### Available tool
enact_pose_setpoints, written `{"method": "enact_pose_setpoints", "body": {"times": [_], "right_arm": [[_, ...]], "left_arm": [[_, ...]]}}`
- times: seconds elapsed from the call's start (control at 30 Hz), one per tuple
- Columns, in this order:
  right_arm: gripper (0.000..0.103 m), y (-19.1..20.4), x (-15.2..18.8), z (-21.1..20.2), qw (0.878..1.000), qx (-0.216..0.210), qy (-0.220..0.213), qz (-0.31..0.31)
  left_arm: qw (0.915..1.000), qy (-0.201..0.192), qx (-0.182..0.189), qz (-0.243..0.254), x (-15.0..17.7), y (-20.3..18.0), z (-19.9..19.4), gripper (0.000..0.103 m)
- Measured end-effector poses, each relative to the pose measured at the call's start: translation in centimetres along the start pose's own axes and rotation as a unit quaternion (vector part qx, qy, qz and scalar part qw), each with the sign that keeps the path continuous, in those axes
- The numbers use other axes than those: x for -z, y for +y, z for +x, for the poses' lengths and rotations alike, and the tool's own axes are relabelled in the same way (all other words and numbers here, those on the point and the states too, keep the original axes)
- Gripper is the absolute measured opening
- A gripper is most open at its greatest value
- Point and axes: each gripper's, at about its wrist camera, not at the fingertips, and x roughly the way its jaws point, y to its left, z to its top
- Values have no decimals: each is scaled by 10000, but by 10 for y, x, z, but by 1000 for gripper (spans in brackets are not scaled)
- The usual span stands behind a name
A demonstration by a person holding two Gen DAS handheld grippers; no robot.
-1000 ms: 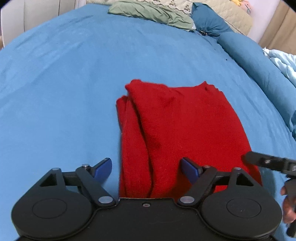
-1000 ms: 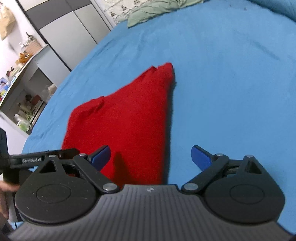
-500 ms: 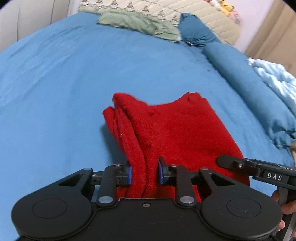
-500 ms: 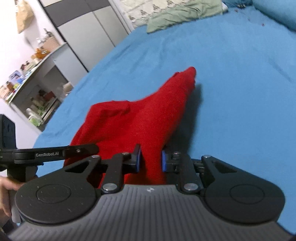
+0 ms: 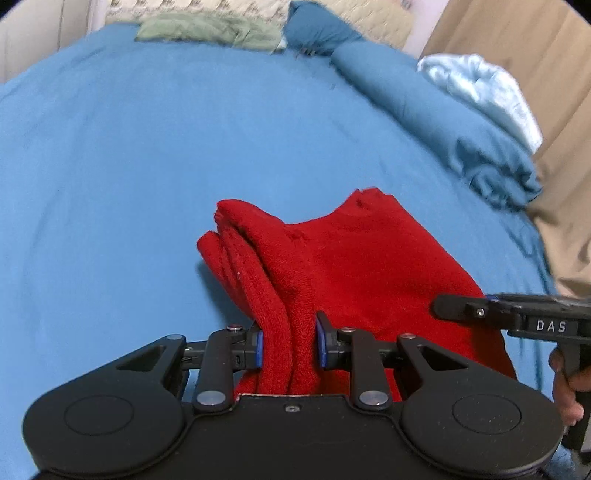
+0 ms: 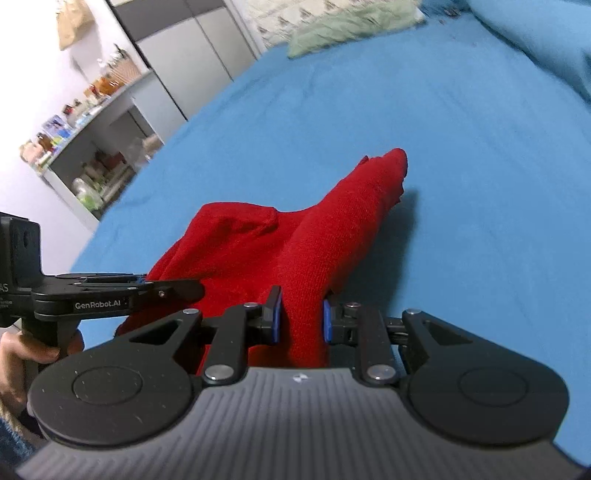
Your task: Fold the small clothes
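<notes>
A red knit garment, folded lengthwise, lies on the blue bed sheet. My left gripper is shut on the thick folded layers at its near left corner and lifts them. My right gripper is shut on the near right corner of the same garment, which rises off the sheet toward the jaws. The far end still rests on the bed. Each gripper shows in the other's view: the right one at the garment's right edge, the left one at its left.
A green cloth and patterned pillows lie at the head of the bed. A rolled blue duvet and a pale blue blanket run along the right side. Shelves with bottles and grey cupboards stand to the left.
Both grippers went from open beside the flat garment to shut on its near corners. They have since raised that near edge, so the cloth bunches and lifts off the sheet.
</notes>
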Motion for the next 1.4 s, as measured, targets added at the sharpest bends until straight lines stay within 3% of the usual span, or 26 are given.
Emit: {"method": "enact_pose_setpoints", "body": {"times": [0.07, 0.2, 0.27, 0.33, 0.4, 0.53, 0.73, 0.83, 0.97, 1.07, 1.13, 1.17, 1.4], "right_arm": [[38, -11, 22, 7, 9997, 159, 77, 175], [49, -22, 44, 10, 9993, 265, -64, 238], [71, -21, 43, 4, 9988, 383, -108, 271], [85, -15, 46, -10, 9974, 647, -277, 161], [85, -13, 54, -22, 9948, 915, -448, -7], [85, -21, 66, -10, 9930, 1168, -186, -58], [94, -42, 75, -4, 9930, 1177, -94, 80], [94, -33, 69, -15, 9909, 1336, -96, -147], [94, -8, 63, -53, 9875, 1434, -456, -459], [97, 17, 56, -91, 9863, 1496, -507, -482], [103, 35, 55, -121, 9856, 1536, -563, -418], [103, 43, 55, -133, 9851, 1558, -627, -377], [103, 90, 73, -190, 9766, 2017, -690, -276]], "left_arm": [[9994, -47, -334, 79, 16, -6, 9, 31], [9986, -211, -492, 37, 18, -9, 6, 44], [9976, -359, -599, 3, 22, -5, -8, 55], [9959, -537, -730, -71, 24, -3, -18, 74], [9948, -594, -797, -209, 27, 4, -19, 74], [9934, -399, -1027, -329, 35, 16, 1, 77], [9925, -318, -1110, -401, 37, 17, 15, 81], [9906, -385, -1286, -261, 39, 15, -8, 75], [9891, -587, -1339, -171, 34, 2, -50, 75], [9860, -817, -1455, 20, 31, -19, -93, 79], [9841, -907, -1520, 126, 31, -34, -121, 98], [9832, -935, -1561, 142, 33, -40, -135, 101], [9773, -1051, -1818, 294, 69, -81, -198, 103]]}}
